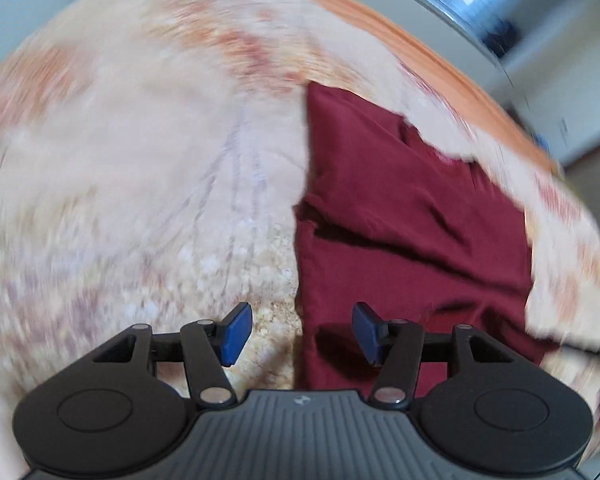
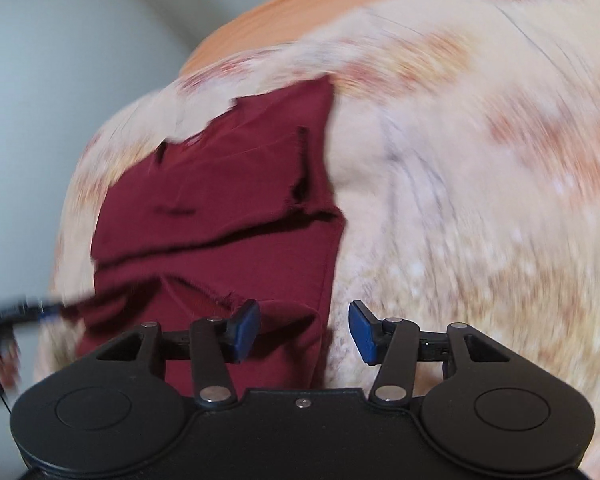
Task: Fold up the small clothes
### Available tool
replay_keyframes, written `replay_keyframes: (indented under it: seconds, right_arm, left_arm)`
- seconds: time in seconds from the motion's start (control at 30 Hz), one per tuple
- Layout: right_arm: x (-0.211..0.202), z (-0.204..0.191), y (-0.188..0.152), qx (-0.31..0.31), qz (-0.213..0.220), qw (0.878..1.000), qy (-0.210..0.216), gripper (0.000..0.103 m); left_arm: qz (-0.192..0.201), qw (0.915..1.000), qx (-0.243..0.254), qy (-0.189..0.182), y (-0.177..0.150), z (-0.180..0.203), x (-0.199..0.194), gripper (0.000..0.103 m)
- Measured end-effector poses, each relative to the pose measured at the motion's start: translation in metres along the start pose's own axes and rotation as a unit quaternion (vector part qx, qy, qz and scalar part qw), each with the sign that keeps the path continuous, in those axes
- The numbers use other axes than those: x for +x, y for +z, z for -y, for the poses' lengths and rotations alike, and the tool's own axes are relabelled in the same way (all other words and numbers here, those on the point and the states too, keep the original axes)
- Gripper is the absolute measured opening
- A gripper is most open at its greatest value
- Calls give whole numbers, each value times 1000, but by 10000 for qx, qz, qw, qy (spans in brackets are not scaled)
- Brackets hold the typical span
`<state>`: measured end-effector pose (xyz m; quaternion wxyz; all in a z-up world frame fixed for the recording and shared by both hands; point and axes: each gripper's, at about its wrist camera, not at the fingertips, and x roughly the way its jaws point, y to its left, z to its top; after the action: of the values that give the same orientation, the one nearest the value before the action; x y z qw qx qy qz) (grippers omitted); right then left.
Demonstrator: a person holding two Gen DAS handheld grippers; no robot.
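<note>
- The maroon garment (image 1: 412, 216) lies spread on a pale patterned cloth (image 1: 140, 160) that covers the bench, with an orange edge (image 1: 440, 52) of the covering at the far side.
- It looks already folded over at least once: a raised flap crosses its middle and throws a dark shadow line, and the near part carries loose creases.
- Left tool (image 1: 300, 334): its blue pads stand apart with nothing between them. In the left wrist view the garment's straight left edge runs from near to far just between the pads, so the cloth lies to the right of and beyond this tool.
- Right tool (image 2: 304, 330): pads likewise apart and empty. In the right wrist view the garment (image 2: 220, 208) lies to the left and beyond, its right edge running near to far just inside the gap.
- So the two tools flank the garment, one at each long edge near its near end; neither is clearly closer.
- The long axis seems to run near to far, so the next fold probably calls for each tool to pinch its own side's near corner.
- Both views are blurred; whether the pads touch cloth cannot be told.
</note>
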<state>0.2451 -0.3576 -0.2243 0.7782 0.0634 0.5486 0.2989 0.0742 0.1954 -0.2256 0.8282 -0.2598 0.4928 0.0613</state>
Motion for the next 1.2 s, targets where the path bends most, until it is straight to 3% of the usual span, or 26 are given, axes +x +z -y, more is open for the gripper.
replay_keyframes:
  seconds: [0.1, 0.17, 0.27, 0.47, 0.63, 0.77, 0.83, 0.9, 1.0, 1.13, 1.2]
  right_arm:
    - [-1, -16, 4, -1246, -72, 9921, -97, 56]
    - [-3, -26, 6, -2073, -207, 9780, -118, 58]
    - [1, -37, 3, -3027, -477, 9518, -157, 59]
    - [30, -61, -5, -4026, -644, 9129, -203, 51]
    - [45, -75, -8, -4361, -669, 8974, -67, 42]
    - [51, -74, -5, -4209, -695, 9043, -128, 37]
    - [49, -71, -1, -3924, -633, 9175, -120, 35]
    - [48, -66, 5, -3523, -529, 9344, -57, 34]
    - [47, -60, 15, -2944, -388, 9549, 80, 25]
    - [49, -55, 23, -2498, -339, 9675, 184, 12]
    - [49, -52, 28, -2265, -294, 9734, 182, 12]
  left_arm:
    - [-113, 9914, 1295, 162, 5, 18, -2, 60]
    - [-157, 9778, 2059, 353, 6, 28, -6, 61]
    - [-362, 9603, 2750, 312, 8, 34, -3, 61]
    - [-511, 9312, 3608, 90, -1, 60, 18, 61]
    - [-587, 8945, 4432, 48, -10, 83, 33, 61]
    - [-693, 8606, 5046, 26, -21, 96, 35, 61]
    - [-731, 8508, 5203, -4, -26, 99, 32, 61]
    - [-774, 8492, 5223, -92, -29, 100, 27, 61]
    - [-768, 8561, 5108, -175, -30, 99, 26, 61]
    - [-799, 8618, 5001, -301, -32, 104, 33, 61]
    - [-817, 8652, 4933, -374, -30, 106, 37, 58]
